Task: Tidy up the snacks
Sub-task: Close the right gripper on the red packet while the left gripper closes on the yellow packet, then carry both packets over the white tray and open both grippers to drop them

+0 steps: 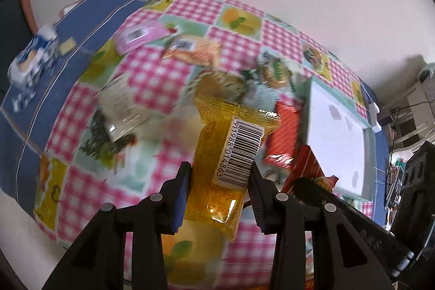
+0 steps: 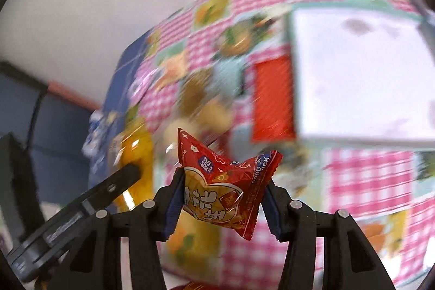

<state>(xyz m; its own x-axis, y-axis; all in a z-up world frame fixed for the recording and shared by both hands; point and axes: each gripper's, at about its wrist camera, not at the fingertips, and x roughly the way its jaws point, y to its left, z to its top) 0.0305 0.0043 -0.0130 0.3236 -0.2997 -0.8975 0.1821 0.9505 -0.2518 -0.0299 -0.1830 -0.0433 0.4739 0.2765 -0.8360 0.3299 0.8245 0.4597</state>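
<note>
1. Snacks were in the carrying stage: the left tongs [image 1: 220, 175] were clamped on a yellow packet [image 1: 228, 154], held upright with its barcode facing the camera, clear of the tabletop [image 1: 152, 72].
2. The right tongs [image 2: 221, 190] were closed on a red packet [image 2: 225, 181], pinched at both sides so that it crumpled between the pads, also lifted off the cloth.
3. Both packets hung close together (each tongs showed at the edge of the other's view), just beside the white box [image 1: 337, 137] on the checked cloth.
4. My reading is that both pickups were done and the placing was still to come; the box looked the likely target, though nothing confirms it.
5. Loose items remained on the cloth: a flat red packet [image 1: 285, 132] touching the box's near wall, a pink packet [image 1: 138, 37], an orange one [image 1: 193, 50], a clear wrapper [image 1: 122, 108] and a blue-white packet [image 1: 32, 61] well apart at the far edge.
6. The next move probably called for bringing each packet over the box opening and loosening one tongs at a time, so neither packet knocked the other.
7. Background blur made the smaller items hard to identify.
</note>
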